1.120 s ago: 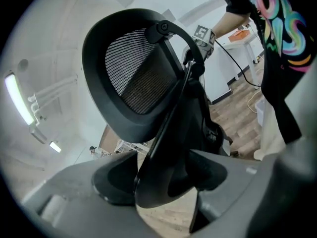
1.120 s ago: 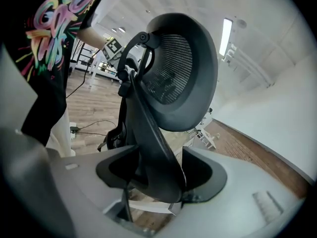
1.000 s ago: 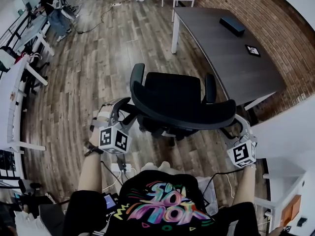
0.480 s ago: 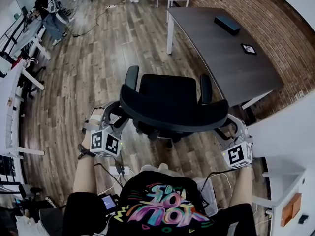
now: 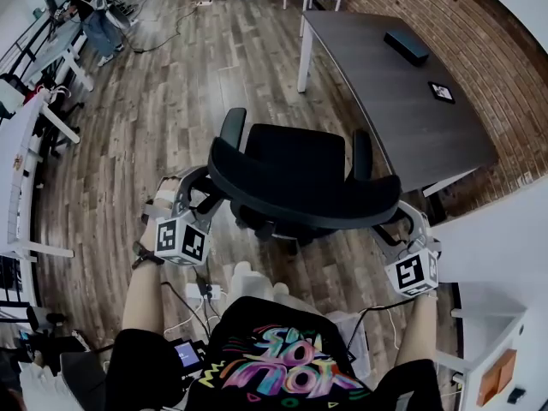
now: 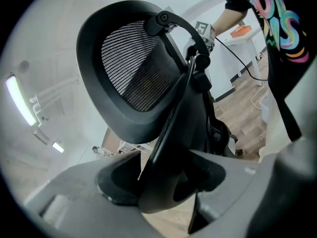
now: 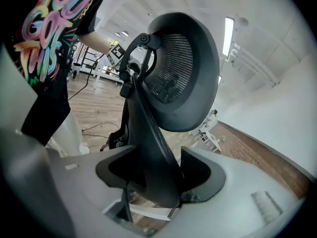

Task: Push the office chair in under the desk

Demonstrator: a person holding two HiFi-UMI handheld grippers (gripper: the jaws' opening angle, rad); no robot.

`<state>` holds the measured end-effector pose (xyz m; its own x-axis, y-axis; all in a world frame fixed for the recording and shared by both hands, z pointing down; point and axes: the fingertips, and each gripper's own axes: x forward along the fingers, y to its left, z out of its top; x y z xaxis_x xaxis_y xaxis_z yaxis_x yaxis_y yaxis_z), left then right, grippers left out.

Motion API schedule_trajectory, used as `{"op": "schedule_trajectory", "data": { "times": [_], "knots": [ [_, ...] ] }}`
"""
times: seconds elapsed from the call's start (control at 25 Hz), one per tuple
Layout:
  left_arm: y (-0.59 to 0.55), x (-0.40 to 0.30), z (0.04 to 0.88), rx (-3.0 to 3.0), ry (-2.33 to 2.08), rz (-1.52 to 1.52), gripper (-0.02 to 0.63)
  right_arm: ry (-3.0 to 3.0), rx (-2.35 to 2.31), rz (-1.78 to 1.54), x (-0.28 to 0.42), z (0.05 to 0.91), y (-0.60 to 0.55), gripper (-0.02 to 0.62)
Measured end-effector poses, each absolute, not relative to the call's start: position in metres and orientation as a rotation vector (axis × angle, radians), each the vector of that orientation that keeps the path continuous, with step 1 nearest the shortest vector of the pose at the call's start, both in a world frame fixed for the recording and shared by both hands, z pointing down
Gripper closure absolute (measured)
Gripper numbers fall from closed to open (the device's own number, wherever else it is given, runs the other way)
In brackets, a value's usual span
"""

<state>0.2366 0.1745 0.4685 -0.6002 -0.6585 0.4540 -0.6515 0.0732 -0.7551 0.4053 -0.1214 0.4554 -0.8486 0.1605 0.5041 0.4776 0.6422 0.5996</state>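
A black office chair (image 5: pixel 298 157) stands on the wood floor, its seat facing the dark grey desk (image 5: pixel 377 101) at the upper right, with a gap between them. My left gripper (image 5: pixel 204 197) is shut on the left edge of the curved backrest (image 5: pixel 300 204). On the backrest's right edge my right gripper (image 5: pixel 399 223) is shut. In the left gripper view the jaws of the left gripper (image 6: pixel 163 182) clamp the backrest frame below the mesh (image 6: pixel 136 78). The right gripper view shows the right gripper (image 7: pixel 158 177) clamped on the frame under the mesh (image 7: pixel 181 71).
A black box (image 5: pixel 405 45) and a small flat device (image 5: pixel 441 91) lie on the desk. A brick wall (image 5: pixel 488 50) runs behind it. White desks (image 5: pixel 26 144) line the left side, with a person (image 5: pixel 90 11) far off. Cables and a power strip (image 5: pixel 205 291) lie by my feet.
The chair and both grippers have shifted slightly left relative to the desk. Both grips on the backrest are unchanged.
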Motion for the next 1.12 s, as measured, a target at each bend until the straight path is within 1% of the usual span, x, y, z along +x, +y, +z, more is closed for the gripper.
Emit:
{"op": "schedule_trajectory", "data": {
  "times": [0.6, 0.84, 1.12],
  "knots": [
    [0.199, 0.162, 0.473, -1.414, 2.29, -1.594, 0.33, -2.439, -0.518, -1.047, 0.341, 0.46, -0.092, 0.339],
    [0.212, 0.116, 0.473, -1.457, 2.247, -1.569, 0.327, -2.416, -0.511, -1.015, 0.311, 0.462, -0.07, 0.36],
    [0.217, 0.066, 0.47, -1.504, 2.174, -1.505, 0.324, -2.438, -0.418, -0.988, 0.279, 0.462, -0.052, 0.36]
  ]
}}
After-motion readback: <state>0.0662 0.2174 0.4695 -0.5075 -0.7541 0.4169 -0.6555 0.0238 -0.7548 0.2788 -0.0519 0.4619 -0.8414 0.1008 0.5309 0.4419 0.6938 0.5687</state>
